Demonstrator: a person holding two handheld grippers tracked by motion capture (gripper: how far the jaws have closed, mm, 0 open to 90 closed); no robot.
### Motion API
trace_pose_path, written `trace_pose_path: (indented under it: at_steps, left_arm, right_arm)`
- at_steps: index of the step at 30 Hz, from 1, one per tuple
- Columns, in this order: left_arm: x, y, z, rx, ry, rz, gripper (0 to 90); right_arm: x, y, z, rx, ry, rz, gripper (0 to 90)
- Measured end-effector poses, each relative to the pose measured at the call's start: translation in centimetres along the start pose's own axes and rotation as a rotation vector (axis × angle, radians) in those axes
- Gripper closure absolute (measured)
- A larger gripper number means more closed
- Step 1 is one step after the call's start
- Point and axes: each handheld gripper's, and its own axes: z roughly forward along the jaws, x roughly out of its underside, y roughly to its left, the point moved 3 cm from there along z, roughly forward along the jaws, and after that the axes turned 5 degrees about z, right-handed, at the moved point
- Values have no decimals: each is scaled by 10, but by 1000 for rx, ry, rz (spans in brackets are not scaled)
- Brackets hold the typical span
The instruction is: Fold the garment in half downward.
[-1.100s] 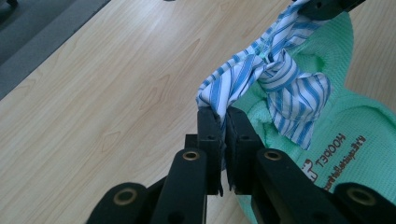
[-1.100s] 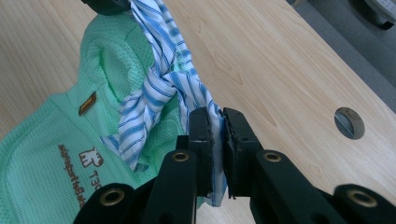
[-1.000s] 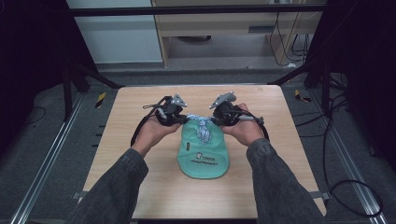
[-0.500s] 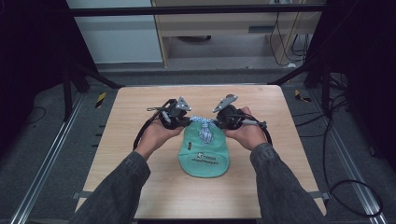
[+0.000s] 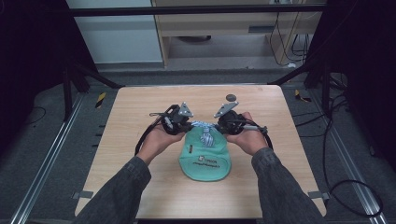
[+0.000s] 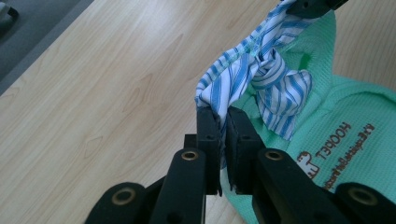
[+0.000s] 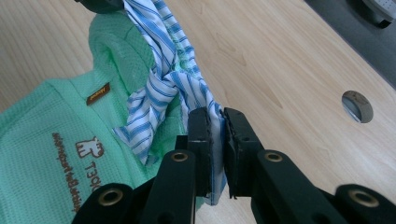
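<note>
- Your left gripper sits at the far left corner of the green bag, which lies flat near the middle of the wooden table with its printed side up.
- In the left gripper view, your left gripper has its jaws closed almost together on one end of the blue-and-white striped tie; the cloth is pinched between the pads.
- Your right gripper is at the far right corner of the bag, facing the left one across its top edge.
- In the right gripper view, your right gripper is clamped the same way on the other end of the striped tie, with fabric showing between the jaws and hanging out below them.
- The tie runs between your two grippers and is knotted in the middle, just over the bag's mouth; short loose tails hang from the knot onto the green fabric.
- A small round dark disc is set in the table beyond your right gripper, well apart from the bag.
</note>
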Motion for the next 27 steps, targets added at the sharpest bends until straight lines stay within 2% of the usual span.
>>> trace_pose_path:
  at_steps: [7,11,21,23,27]
  left_arm:
    - [10,-12,4,16,2,6,843]
    - [12,-11,7,18,9,3,846]
    - [-2,4,-4,-9,-16,-5,850]
    - [-8,7,-9,-20,-32,-4,849]
    - [-9,4,-13,-24,-43,10,843]
  right_arm:
    - [14,10,5,-15,2,1,814]
    - [17,12,7,-20,9,0,817]
    - [1,3,-1,5,-12,0,816]
    - [-7,-5,-6,18,-29,11,816]
    - [-10,-6,-11,29,-43,8,814]
